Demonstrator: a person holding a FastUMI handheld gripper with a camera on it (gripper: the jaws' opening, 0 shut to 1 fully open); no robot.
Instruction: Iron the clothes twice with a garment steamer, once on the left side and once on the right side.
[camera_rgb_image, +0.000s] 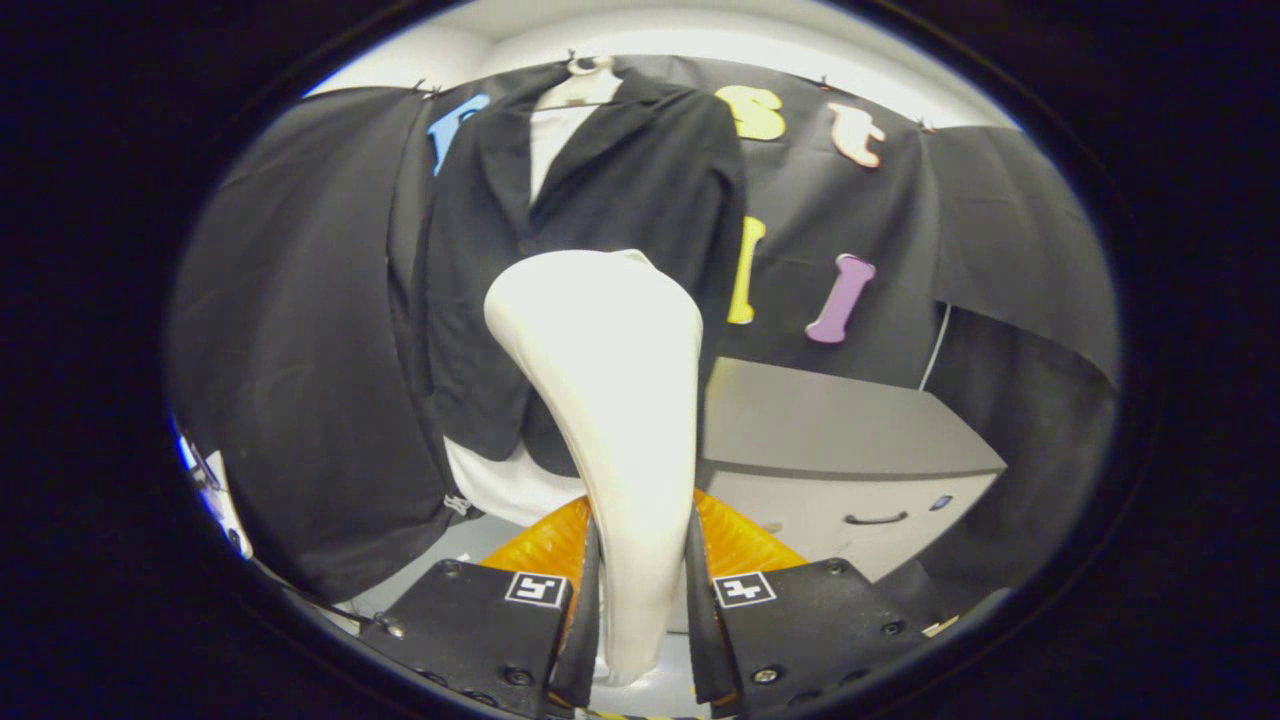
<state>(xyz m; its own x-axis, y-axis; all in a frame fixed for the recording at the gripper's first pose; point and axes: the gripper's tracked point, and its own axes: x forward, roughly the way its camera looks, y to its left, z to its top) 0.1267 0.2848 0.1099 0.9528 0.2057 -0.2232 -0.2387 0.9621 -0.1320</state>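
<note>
A black jacket (600, 210) over a white shirt (552, 135) hangs on a hanger (590, 68) against the booth's black wall, straight ahead. My gripper (640, 590) is shut on the handle of a white garment steamer (605, 350), both fingers pressing its sides. The steamer rises upright from between the fingers, and its wide head covers the jacket's lower middle. I cannot tell whether the head touches the cloth. The white shirt's hem (510, 490) shows below the jacket.
A grey cabinet (850, 440) with a drawer handle stands to the right of the jacket, just beyond the right finger. Black cloth (300, 350) hangs at the left and right. A white cord (935, 345) runs down behind the cabinet.
</note>
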